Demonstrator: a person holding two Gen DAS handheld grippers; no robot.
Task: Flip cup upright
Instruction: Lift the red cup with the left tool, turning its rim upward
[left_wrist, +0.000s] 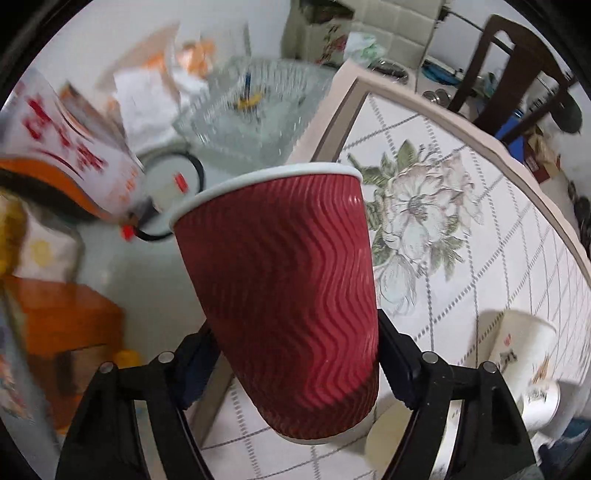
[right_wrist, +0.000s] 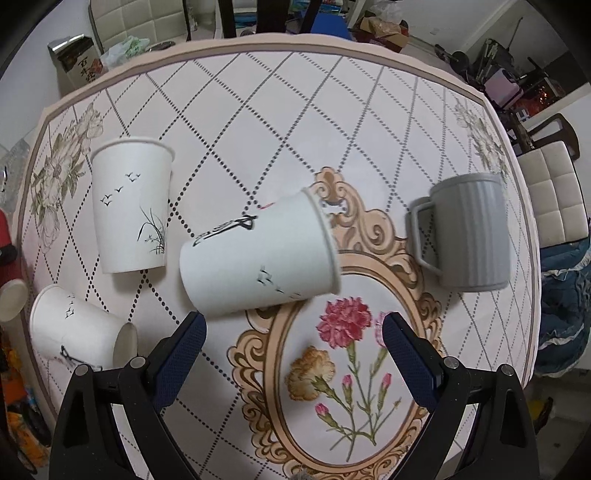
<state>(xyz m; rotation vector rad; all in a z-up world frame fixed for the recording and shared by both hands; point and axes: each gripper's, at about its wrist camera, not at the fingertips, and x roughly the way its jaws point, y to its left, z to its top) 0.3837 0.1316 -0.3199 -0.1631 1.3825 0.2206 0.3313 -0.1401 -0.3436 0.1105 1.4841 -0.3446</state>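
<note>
My left gripper (left_wrist: 295, 365) is shut on a red ribbed paper cup (left_wrist: 288, 288), held rim up and slightly tilted above the table's left edge. That cup shows at the far left of the right wrist view (right_wrist: 7, 236). My right gripper (right_wrist: 293, 343) is open and empty above the table. Just ahead of it a white paper cup (right_wrist: 258, 258) lies on its side, mouth to the right. Another white cup (right_wrist: 79, 328) lies on its side at the lower left. A white cup (right_wrist: 131, 206) with bird prints stands upright. A grey ribbed mug (right_wrist: 467, 232) stands mouth down at the right.
The round table (right_wrist: 369, 110) has a diamond-pattern cloth with flower prints. Beside its left edge are a glass bowl (left_wrist: 255, 114), papers and a printed bag (left_wrist: 66, 147). A white cup (left_wrist: 524, 350) lies near the left gripper. Chairs (right_wrist: 554, 192) stand around the table.
</note>
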